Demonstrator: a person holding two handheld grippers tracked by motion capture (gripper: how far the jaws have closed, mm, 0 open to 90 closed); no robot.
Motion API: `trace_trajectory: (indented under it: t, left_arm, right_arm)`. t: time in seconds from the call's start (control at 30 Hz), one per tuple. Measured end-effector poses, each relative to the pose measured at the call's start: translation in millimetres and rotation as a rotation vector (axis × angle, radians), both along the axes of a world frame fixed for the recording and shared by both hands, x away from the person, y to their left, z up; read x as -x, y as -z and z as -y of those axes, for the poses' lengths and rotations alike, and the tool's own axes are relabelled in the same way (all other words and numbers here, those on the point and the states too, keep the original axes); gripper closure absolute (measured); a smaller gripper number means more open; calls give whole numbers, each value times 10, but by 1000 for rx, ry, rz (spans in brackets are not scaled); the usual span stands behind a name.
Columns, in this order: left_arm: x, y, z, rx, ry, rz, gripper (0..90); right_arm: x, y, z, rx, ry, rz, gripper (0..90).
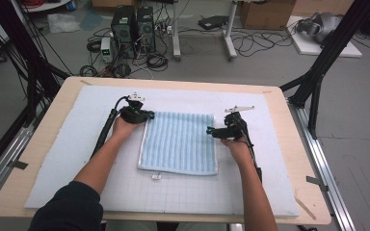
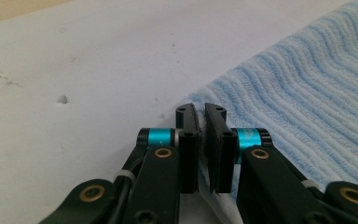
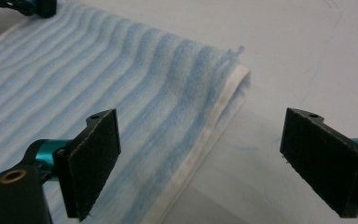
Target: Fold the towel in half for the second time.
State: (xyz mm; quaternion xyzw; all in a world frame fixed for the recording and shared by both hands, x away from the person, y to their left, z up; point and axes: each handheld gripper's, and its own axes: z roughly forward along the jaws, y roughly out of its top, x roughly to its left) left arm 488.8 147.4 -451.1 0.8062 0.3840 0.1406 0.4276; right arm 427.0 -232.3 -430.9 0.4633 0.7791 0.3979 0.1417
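Note:
A light blue striped towel, folded into a rectangle, lies flat on the white mat. My left gripper is at the towel's far left corner. In the left gripper view its jaws are shut on the towel's corner, with a thin strip of fabric pinched between the pads. My right gripper sits at the towel's right edge near the far corner, open. In the right gripper view its wide-apart jaws straddle the towel's folded white-hemmed edge without touching it.
The mat covers a wooden table with black frame posts at both sides. A small white tag lies at the towel's near edge. Computers and cables sit on the floor beyond the table.

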Motion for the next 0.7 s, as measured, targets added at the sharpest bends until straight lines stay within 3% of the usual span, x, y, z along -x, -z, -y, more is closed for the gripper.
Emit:
trace_trajectory:
  t: [0.27,0.33,0.53,0.57,0.7]
  left_arm:
    - [0,2,-6,11,-8,-12,839]
    - [1,4,-5,20,-14,-17,839]
    - [-3,5,-21,36,-22,-35,843]
    - [-3,7,-22,46,-30,-43,844]
    - [-26,11,-57,108,-71,-91,849]
  right_arm:
    - [-312,18,-94,47,23,-28,252]
    - [-365,36,-110,44,28,-40,328]
    - [-425,108,-161,62,-3,-45,688]
    - [-425,106,-162,56,-13,-46,782]
    - [-423,89,-206,90,-36,-26,841]
